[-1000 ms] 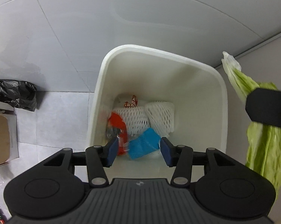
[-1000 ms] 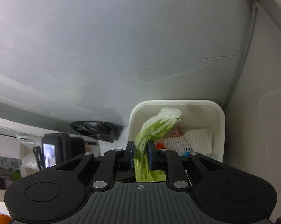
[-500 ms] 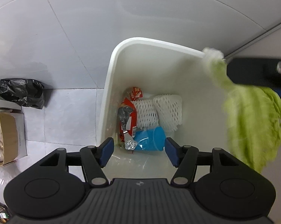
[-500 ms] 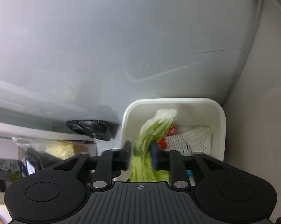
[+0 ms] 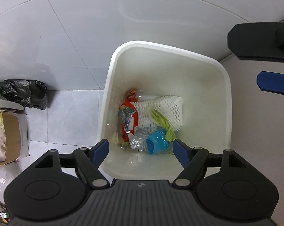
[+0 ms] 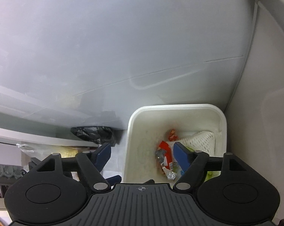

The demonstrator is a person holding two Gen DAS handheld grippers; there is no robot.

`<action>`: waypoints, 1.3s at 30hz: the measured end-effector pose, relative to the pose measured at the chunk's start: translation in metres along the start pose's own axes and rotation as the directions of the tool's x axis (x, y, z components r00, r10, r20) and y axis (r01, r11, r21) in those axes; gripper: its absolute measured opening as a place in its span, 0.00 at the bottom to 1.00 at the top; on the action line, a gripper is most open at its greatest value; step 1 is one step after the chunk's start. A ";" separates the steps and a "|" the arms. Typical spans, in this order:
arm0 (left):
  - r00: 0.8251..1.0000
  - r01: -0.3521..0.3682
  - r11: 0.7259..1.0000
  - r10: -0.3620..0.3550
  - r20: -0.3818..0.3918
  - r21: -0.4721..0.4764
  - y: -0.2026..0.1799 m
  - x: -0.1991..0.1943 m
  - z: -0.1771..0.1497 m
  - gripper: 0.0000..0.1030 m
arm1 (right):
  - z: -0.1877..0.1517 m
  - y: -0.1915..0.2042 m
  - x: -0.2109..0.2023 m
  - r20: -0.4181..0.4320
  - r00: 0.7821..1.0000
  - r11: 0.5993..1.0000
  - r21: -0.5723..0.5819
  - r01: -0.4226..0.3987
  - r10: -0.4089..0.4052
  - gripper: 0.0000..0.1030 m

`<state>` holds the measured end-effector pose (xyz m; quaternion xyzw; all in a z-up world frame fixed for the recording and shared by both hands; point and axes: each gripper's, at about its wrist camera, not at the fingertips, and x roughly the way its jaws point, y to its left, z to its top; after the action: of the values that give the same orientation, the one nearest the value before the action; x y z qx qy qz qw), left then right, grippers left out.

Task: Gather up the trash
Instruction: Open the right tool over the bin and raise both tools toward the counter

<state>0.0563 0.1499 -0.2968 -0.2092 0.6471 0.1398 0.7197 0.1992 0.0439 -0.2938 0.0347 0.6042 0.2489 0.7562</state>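
A white trash bin (image 5: pixel 111 71) (image 6: pixel 129 124) stands on the floor against the wall. At its bottom lie a red snack wrapper (image 5: pixel 128 120) (image 6: pixel 165 148), white foam nets (image 5: pixel 168 111) (image 6: pixel 202 139), a blue cup (image 5: pixel 157 144) and a green lettuce leaf (image 5: pixel 160 121). My left gripper (image 5: pixel 141 148) hangs straight over the bin, jaws opening, nothing between them. My right gripper (image 6: pixel 142 152) points down at the bin's left rim, jaws opening and empty. A blue pad of the right gripper shows at the right edge of the left wrist view.
A crumpled black bag (image 5: pixel 23 93) (image 6: pixel 94 132) lies on the floor left of the bin. A cardboard box (image 5: pixel 11 137) with clear plastic sits further left. Grey tiled wall rises behind the bin; a pale cabinet side (image 6: pixel 264 113) stands right of it.
The right gripper opened and let go of the lettuce leaf, which dropped into the bin. The left gripper's jaws spread wider. The red wrapper settled at the bin's bottom.
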 end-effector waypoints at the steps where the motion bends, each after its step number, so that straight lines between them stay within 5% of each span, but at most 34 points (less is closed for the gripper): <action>1: 1.000 -0.002 1.000 0.002 0.001 0.002 0.000 -0.001 0.000 0.72 | 0.002 0.002 -0.001 0.001 1.000 1.000 0.000 0.000 0.000 0.75; 24: 0.988 0.035 0.999 -0.029 0.150 -0.034 -0.002 -0.064 -0.019 0.91 | -0.025 0.024 -0.090 0.151 0.988 0.990 -0.132 0.046 -0.026 0.81; 30: 0.981 0.043 0.999 -0.037 0.188 -0.025 -0.002 -0.085 -0.025 0.93 | -0.039 0.030 -0.134 0.233 0.972 0.986 -0.166 0.025 0.014 0.83; 39: 0.963 0.053 0.998 -0.060 0.261 0.031 -0.017 -0.123 -0.035 0.97 | -0.075 0.032 -0.200 0.396 0.918 0.956 -0.258 0.144 -0.031 0.93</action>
<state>0.0188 0.1270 -0.1756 -0.1988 0.5415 0.1380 0.8051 0.0898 -0.0304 -0.1233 -0.0519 0.4019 0.2860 0.8683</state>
